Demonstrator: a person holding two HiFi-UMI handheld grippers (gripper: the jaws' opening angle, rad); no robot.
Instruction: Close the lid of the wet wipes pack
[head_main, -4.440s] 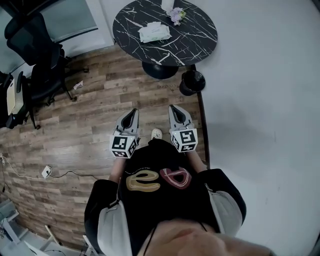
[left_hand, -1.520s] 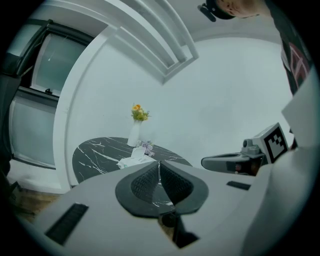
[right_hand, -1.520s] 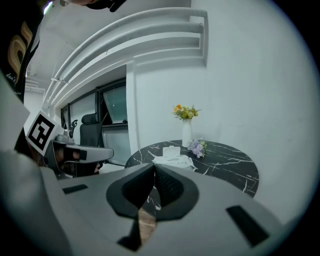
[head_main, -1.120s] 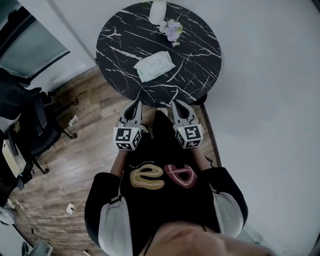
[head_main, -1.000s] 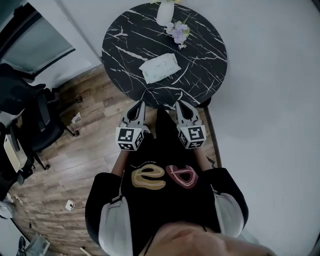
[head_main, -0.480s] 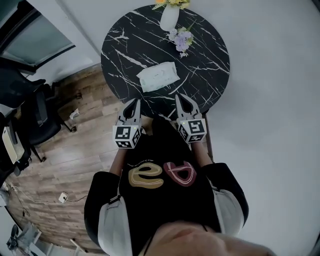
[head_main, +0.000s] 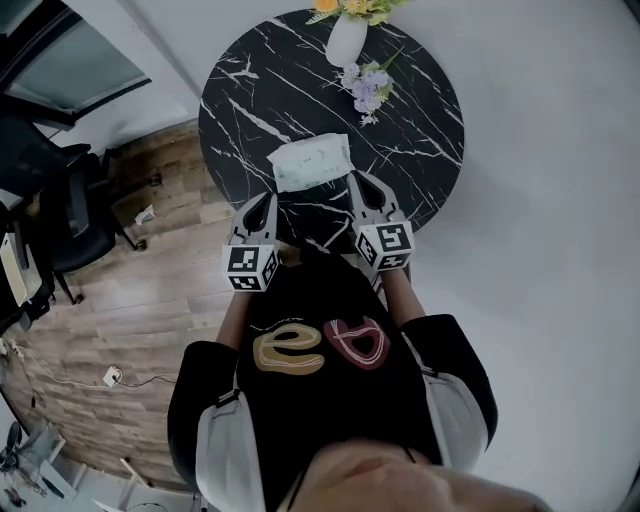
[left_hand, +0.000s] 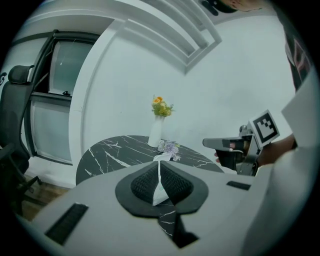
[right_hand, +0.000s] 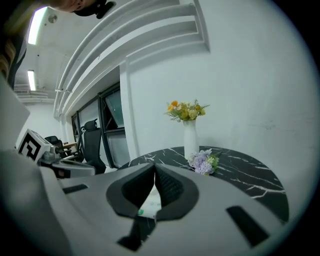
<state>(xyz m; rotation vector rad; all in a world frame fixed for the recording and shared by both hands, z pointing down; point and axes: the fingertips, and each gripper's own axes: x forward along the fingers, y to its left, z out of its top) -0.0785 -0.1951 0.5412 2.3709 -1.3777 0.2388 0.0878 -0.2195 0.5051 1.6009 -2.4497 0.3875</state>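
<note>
Marble table (head_main: 420, 130) | left gripper (head_main: 267, 199), right gripper (head_main: 358, 180) level, jaws together | wipes pack (head_main: 311, 163) ahead

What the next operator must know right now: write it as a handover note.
Wet wipes pack: flat on the black marble table, ahead of both grippers; vase behind it.
Left gripper: shut, empty, at the table's near edge.
Right gripper: shut, empty, tip by the pack's near right corner.
Done: nothing on the pack yet.
Left: close the lid; whether it stands open isn't clear here.
</note>
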